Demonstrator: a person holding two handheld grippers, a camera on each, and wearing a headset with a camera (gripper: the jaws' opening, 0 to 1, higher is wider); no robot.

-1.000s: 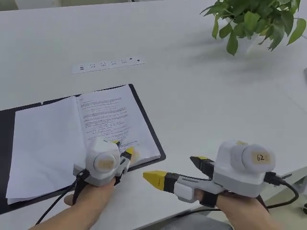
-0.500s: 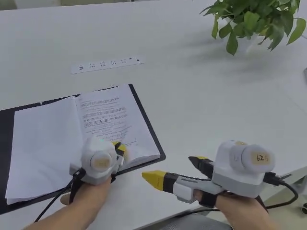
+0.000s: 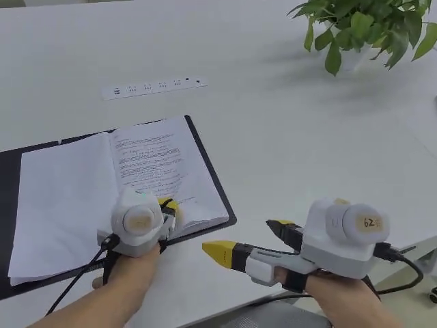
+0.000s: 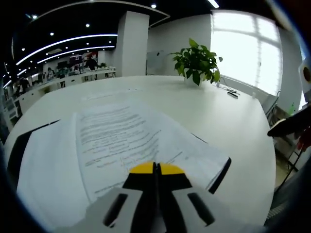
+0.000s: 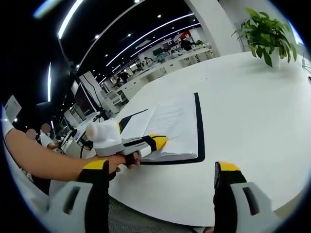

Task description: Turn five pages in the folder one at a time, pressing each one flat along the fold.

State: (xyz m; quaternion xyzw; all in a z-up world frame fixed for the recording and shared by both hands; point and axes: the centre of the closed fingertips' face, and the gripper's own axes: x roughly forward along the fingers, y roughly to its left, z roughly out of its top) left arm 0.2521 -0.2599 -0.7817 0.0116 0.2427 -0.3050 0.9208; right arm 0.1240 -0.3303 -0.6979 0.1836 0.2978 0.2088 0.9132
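Folder [image 3: 102, 184] — lying open on the white worktop [image 3: 287, 137], at the left of the head view, its black cover showing around the paper. We note a blank page [image 3: 61, 205] left of the fold and a printed page [image 3: 153, 160] right of it, both lying roughly flat.

The left gripper [image 3: 168, 206] sits at the near edge of the printed page. In the left gripper view its yellow-tipped jaws are pressed together with no gap, low over the print. We cannot tell whether paper is caught between them.

The right gripper [image 3: 249, 239] is held over bare worktop, to the right of the folder and apart from it — jaws spread wide, nothing between them.

Beyond the folder we record a power strip [image 3: 153, 87] on the worktop, and a potted plant [image 3: 362, 27] at the far right.
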